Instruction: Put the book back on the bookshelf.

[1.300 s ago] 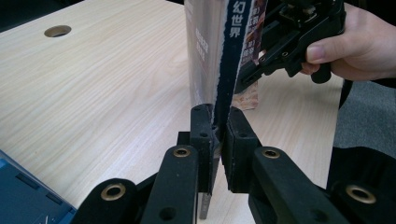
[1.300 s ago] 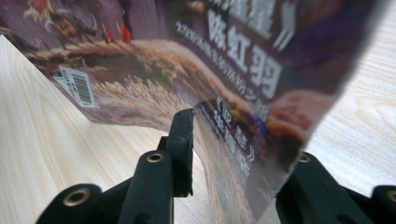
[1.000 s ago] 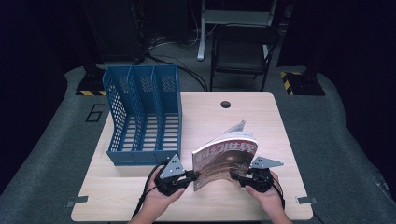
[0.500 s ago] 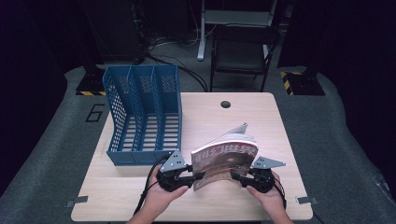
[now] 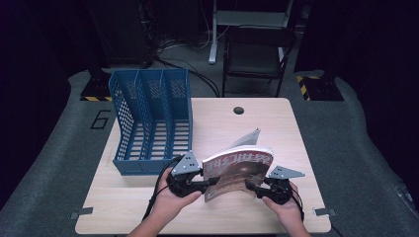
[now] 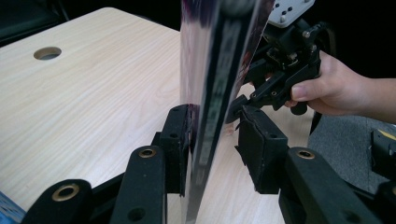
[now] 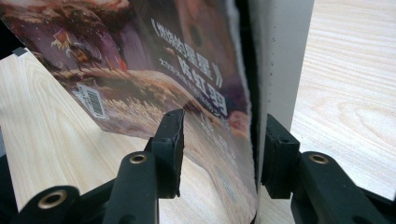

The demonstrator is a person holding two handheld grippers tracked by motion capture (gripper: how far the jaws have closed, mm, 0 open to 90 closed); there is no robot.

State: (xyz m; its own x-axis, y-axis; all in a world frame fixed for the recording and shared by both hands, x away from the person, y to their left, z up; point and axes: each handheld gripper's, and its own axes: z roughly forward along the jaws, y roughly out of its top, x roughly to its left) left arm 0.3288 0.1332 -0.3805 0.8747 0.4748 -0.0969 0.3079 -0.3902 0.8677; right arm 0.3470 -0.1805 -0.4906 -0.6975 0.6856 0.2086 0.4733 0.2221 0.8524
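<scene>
Clearly the magazine [image 5: 238, 170] was floppy and slick; our left gripper [image 6: 212, 140] and right gripper [image 7: 224, 154] stood apart around it, both having just been opening, so we judged the spine the firmest hold

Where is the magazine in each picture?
High view: the magazine stands low in the middle, between both claws.
Left gripper view: its spine runs down the middle, from the top edge to the bottom.
Right gripper view: its cover fills the upper left.
Shared landmark: the wooden table under it.
</scene>
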